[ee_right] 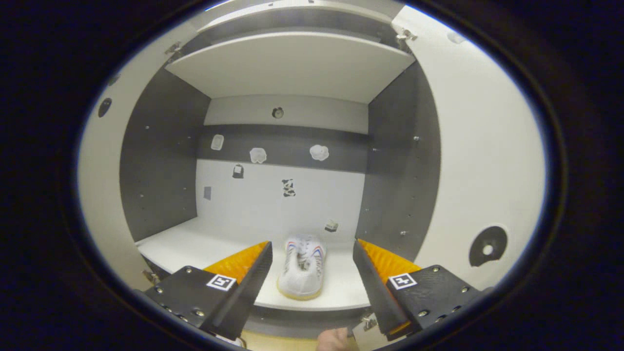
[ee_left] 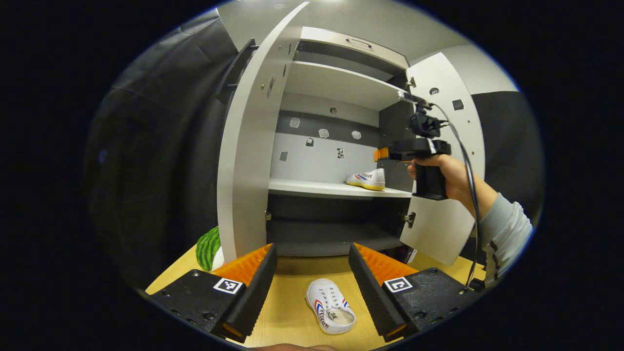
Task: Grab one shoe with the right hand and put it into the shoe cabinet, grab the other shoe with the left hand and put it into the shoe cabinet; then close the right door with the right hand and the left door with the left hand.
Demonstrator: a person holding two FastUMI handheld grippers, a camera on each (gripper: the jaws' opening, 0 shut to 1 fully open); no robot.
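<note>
A white shoe [ee_left: 331, 305] with red and blue stripes lies on the wooden table [ee_left: 292, 273], below and between the fingers of my open left gripper [ee_left: 312, 253]. The other white shoe [ee_left: 366, 179] [ee_right: 302, 265] rests on the middle shelf [ee_left: 302, 187] [ee_right: 195, 248] of the shoe cabinet, at its right side. My right gripper [ee_right: 312, 251] is open, empty, and hangs just in front of that shoe. In the left gripper view the right gripper [ee_left: 382, 154] is held by a hand [ee_left: 451, 175] at the cabinet's right side. Both doors, left [ee_left: 246, 146] and right [ee_left: 448, 161] [ee_right: 487, 161], stand open.
A green striped watermelon-like object [ee_left: 208, 247] sits on the table by the left door's foot. The cabinet has an upper shelf [ee_left: 336, 85] [ee_right: 292, 63] and a dark lower compartment [ee_left: 326, 229]. Small stickers dot the cabinet's back panel [ee_right: 273, 195]. A cable [ee_left: 468, 165] trails from the right gripper.
</note>
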